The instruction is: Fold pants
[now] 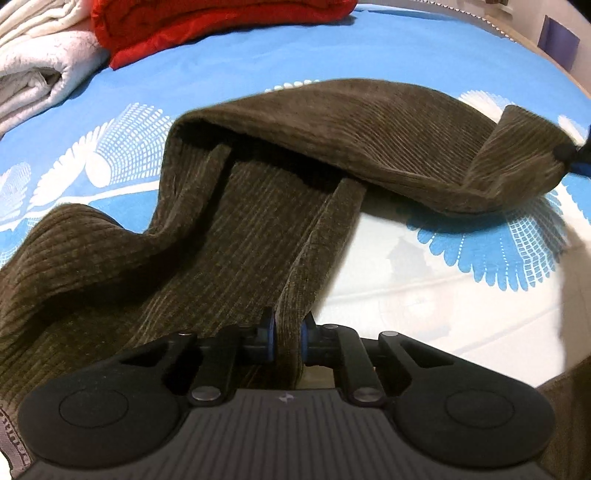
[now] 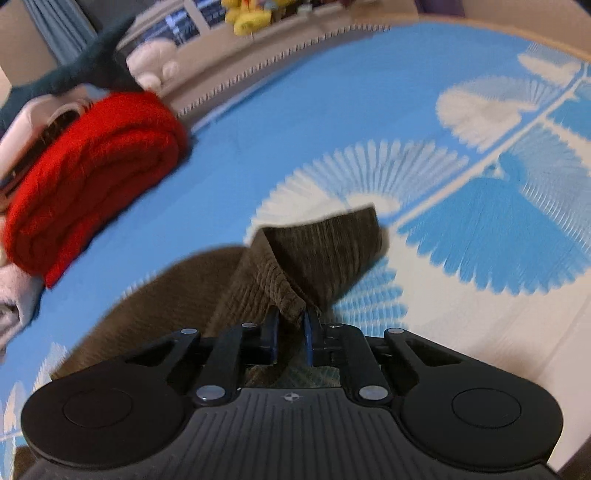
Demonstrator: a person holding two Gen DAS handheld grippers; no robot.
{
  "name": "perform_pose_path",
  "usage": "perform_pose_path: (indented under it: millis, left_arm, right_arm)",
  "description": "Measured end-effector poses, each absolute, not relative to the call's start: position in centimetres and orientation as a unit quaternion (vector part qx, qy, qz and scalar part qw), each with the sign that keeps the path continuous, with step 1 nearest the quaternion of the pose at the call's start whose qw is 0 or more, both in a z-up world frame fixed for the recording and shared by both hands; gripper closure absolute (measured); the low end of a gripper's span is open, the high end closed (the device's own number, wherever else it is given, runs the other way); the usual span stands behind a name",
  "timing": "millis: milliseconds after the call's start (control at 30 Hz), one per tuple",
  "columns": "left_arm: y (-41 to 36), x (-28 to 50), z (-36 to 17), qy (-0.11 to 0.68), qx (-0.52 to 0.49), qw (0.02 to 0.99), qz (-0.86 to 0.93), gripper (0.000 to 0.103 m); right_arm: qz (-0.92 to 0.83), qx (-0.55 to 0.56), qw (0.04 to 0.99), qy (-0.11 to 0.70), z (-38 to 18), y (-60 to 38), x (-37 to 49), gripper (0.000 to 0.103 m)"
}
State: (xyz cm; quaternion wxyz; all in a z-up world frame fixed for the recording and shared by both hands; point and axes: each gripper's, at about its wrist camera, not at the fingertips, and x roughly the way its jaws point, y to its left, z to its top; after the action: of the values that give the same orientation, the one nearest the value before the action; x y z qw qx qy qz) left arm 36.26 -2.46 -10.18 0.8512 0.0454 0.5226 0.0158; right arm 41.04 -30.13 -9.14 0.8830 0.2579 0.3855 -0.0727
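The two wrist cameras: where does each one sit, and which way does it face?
Left wrist: sits behind the left gripper, facing down at the brown pants pinched in it; only the gripper shows.
Right wrist: sits behind the right gripper, facing down over a pinched pants edge; only the gripper shows.
Shared: pants, blue bedspread, red folded cloth.

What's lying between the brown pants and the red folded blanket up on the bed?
Nothing: in the left wrist view only bare blue-and-white patterned bedsheet separates the brown corduroy pants from the red folded blanket. The right wrist view agrees.
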Motion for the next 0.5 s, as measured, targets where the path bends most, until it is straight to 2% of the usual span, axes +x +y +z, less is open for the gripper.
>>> perform_pose_path:
  millis: [267,500]
  left_arm:
    - [-1.8,35.5,-8.5,0.517,0.054,0.854,-0.024,0.092]
    - [-1.5,33.3,-7.0,0.507,0.107,0.842,-0.149,0.092]
  right_arm:
    - [-0.099,0.291,0.897,0.318,-2.8,-34.5,38.0,0.090]
    - [-0.164,0.313,0.896,0.268,2.2,-39.7,34.2,0.091]
